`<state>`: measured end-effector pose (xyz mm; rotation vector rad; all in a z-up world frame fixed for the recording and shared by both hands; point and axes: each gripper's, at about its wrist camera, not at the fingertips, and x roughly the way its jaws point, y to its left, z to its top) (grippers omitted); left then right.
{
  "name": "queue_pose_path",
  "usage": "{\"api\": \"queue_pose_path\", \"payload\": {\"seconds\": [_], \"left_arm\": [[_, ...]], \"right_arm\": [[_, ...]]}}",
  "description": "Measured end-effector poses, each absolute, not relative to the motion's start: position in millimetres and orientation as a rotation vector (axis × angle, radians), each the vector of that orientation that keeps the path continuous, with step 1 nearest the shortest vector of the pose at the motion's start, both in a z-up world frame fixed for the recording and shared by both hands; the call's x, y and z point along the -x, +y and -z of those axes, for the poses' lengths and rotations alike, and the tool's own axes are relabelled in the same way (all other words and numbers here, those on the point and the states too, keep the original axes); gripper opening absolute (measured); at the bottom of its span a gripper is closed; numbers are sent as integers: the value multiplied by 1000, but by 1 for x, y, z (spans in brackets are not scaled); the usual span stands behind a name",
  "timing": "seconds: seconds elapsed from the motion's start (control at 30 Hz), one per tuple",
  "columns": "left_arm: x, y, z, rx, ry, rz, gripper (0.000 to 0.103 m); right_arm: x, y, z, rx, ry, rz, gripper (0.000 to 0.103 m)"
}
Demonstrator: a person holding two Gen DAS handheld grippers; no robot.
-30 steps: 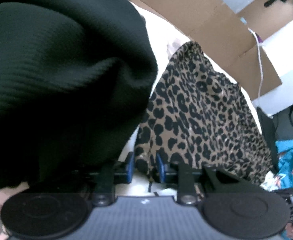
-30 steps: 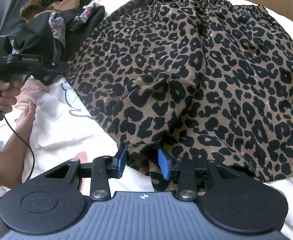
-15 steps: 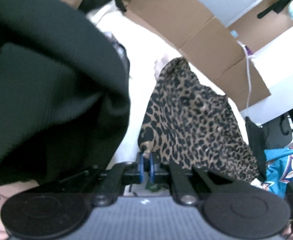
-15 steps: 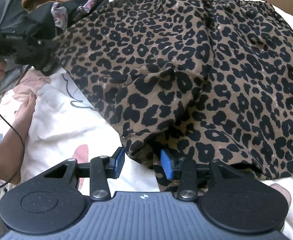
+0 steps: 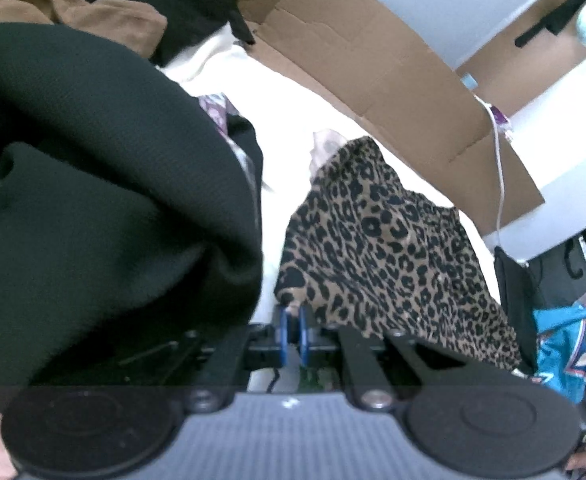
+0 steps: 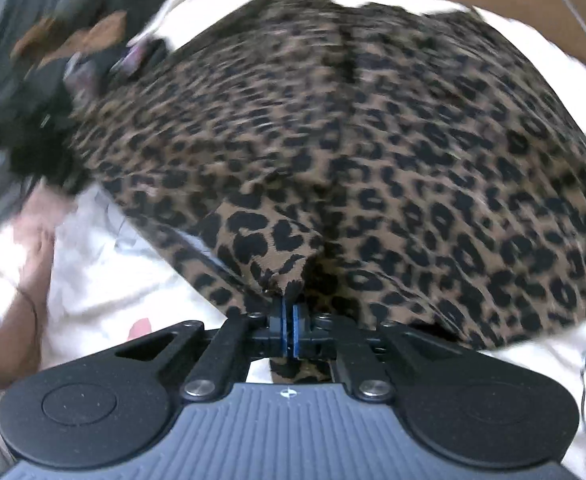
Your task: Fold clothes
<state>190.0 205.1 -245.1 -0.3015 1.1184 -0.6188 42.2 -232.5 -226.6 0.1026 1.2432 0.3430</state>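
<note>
left wrist view: the left gripper [image 5: 292,334] has its blue fingers [image 5: 281,334] clenched on a corner of the leopard-print garment [image 5: 389,248], which rises from the grip toward 1 o'clock over the white bed sheet [image 5: 289,120]. a black ribbed garment [image 5: 93,200] fills the field from 8 to 11 o'clock, just beside the gripper; a brown garment [image 5: 93,16] lies beyond it at 11 o'clock. flattened cardboard [image 5: 373,64] runs from 12 to 3 o'clock behind the bed, with a white cable [image 5: 501,168] hanging across it. a turquoise patterned cloth [image 5: 565,344] sits at 4 o'clock.

right wrist view (motion-blurred): the right gripper [image 6: 288,334] has its fingers [image 6: 281,332] closed tight on a pinched fold at the near hem of the leopard-print garment [image 6: 373,140], which spreads from 10 to 3 o'clock on the bed sheet [image 6: 105,280]. a pile of dark clothes [image 6: 45,80] lies at 10 o'clock. the person's forearm [image 6: 25,300] shows at 8 o'clock.
</note>
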Motion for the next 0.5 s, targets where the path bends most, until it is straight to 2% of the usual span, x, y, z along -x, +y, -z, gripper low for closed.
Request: {"api": "queue_pose_path", "payload": {"seconds": [0.5], "left_arm": [[-202,213,231,297,1075,566,4]], "right_arm": [[-27,-234,257,-242,1447,-521,1]]}}
